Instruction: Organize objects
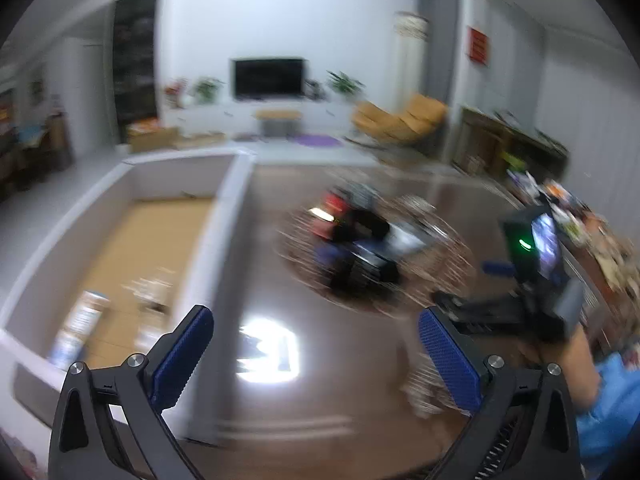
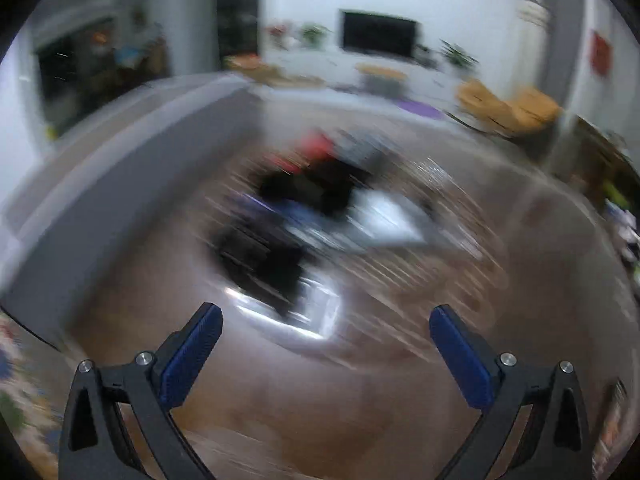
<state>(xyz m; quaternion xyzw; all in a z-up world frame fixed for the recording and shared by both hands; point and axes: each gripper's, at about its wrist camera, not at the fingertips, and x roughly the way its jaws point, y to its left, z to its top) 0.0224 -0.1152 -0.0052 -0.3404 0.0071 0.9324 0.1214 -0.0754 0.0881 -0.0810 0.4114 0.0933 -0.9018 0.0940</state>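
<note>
Right, both tongs stand wide apart with nothing between them. My left gripper [image 1: 316, 340] shows its blue pads [image 1: 182, 356] splayed over bare brown table [image 1: 340, 380], and a bright glare patch [image 1: 268, 350] lies on the wood just ahead of it. My right gripper [image 2: 326, 344] is spread just as wide, blue pads [image 2: 460, 360] clear of everything, only tabletop under them.

Taking the wicker tray [image 1: 440, 264] as my landmark: it sits on the table ahead of both grippers, and the pile of objects [image 1: 356, 240] is heaped in it, dark things with a red one at the far side and something pale on the right. It is all badly smeared, so I cannot name single pieces. From the right wrist the same pile [image 2: 296, 216] lies straight ahead of the open pads.

Left of the tray stands a white-walled box [image 1: 236, 208] with a tan floor; a pale bottle-like item [image 1: 80, 324] lies in its near end, too blurred to read. Right of the tray I see the right gripper's body [image 1: 536, 264] with a green light, held by a hand [image 1: 560, 356] in a blue sleeve [image 1: 616, 404]. Beyond the tray, a dark television [image 1: 268, 78] hangs on the far wall and yellow chairs [image 1: 400, 120] stand to its right.
</note>
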